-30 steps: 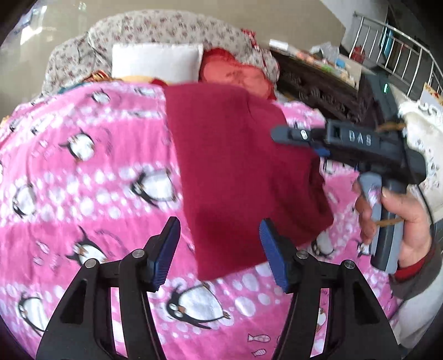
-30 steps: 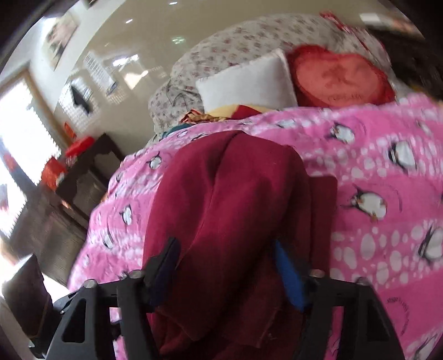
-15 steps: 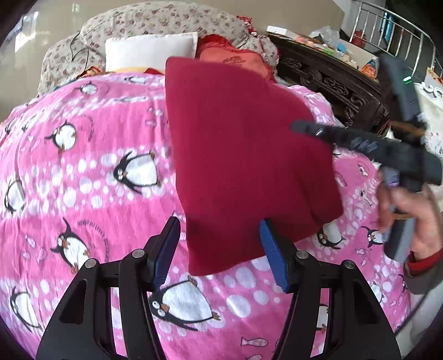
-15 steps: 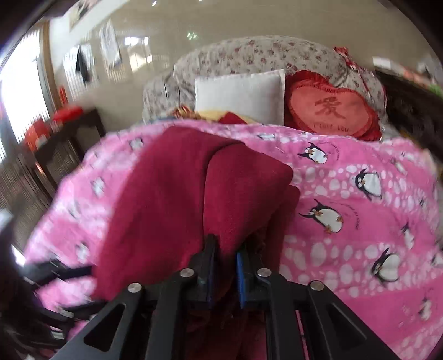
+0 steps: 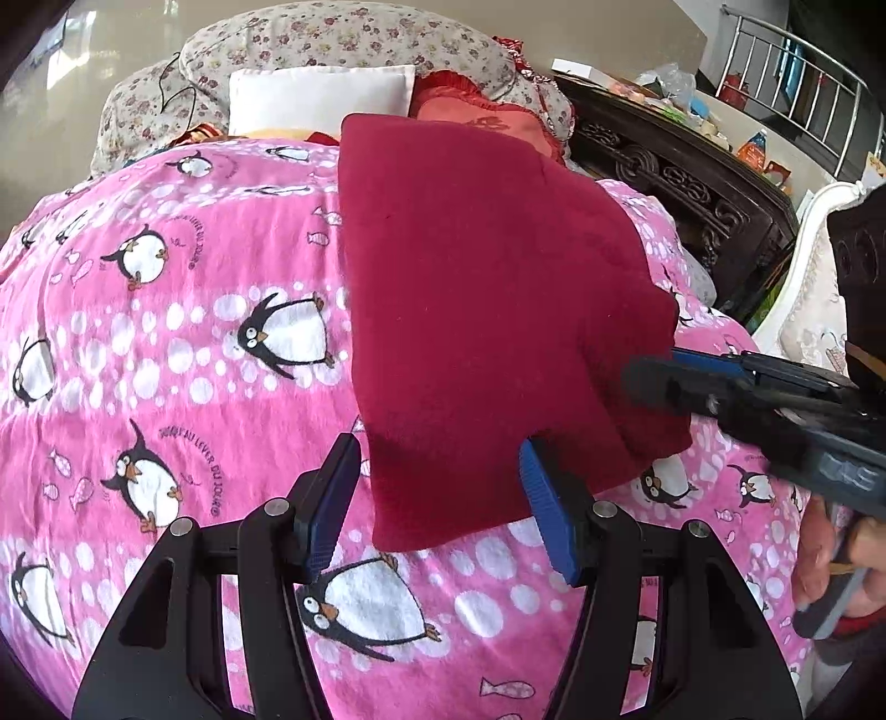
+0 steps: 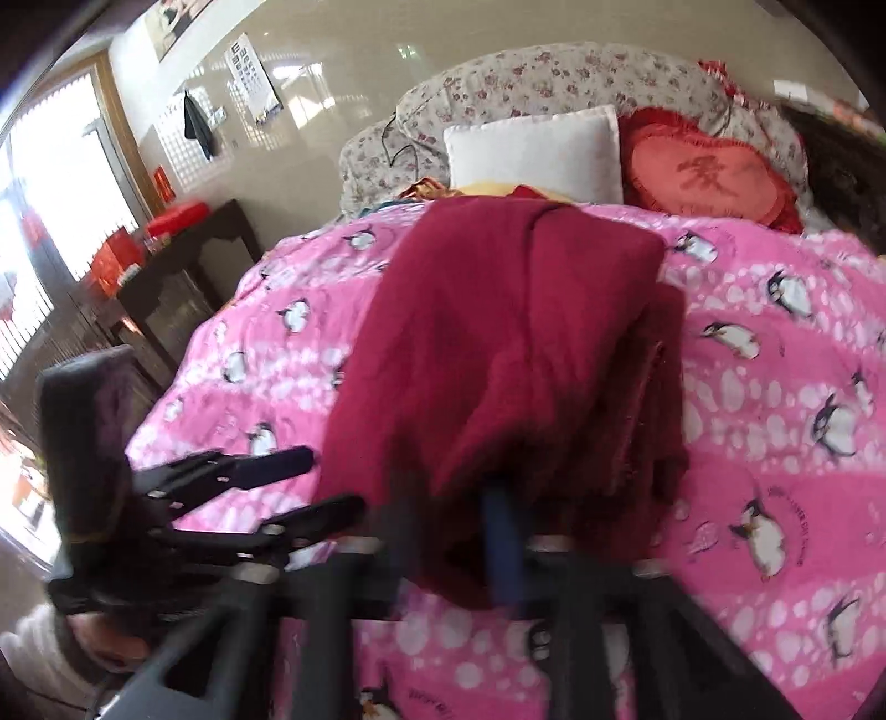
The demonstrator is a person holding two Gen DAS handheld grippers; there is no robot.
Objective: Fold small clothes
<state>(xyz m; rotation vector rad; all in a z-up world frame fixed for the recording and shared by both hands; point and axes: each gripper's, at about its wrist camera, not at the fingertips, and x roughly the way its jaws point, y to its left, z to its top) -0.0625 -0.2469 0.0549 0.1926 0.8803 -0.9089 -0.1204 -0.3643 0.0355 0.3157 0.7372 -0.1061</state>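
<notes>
A dark red fleece garment lies folded on the pink penguin blanket. My left gripper is open over its near corner, and the pads do not touch the cloth. At the garment's right edge, my right gripper comes in from the right. In the right wrist view the garment bunches up in front of the right gripper, whose jaws are closing tight on a fold of it. The picture is blurred there. The left gripper shows at the lower left.
A white pillow, a red heart cushion and floral bedding sit at the head of the bed. Dark carved furniture runs along the right side. A dark side table stands off the other side. A hand holds the right gripper's handle.
The right gripper's jaws went from wide around the bunched garment to shut on a fold. It moved lower and to the right in the left wrist view. The left gripper stayed open in place.
</notes>
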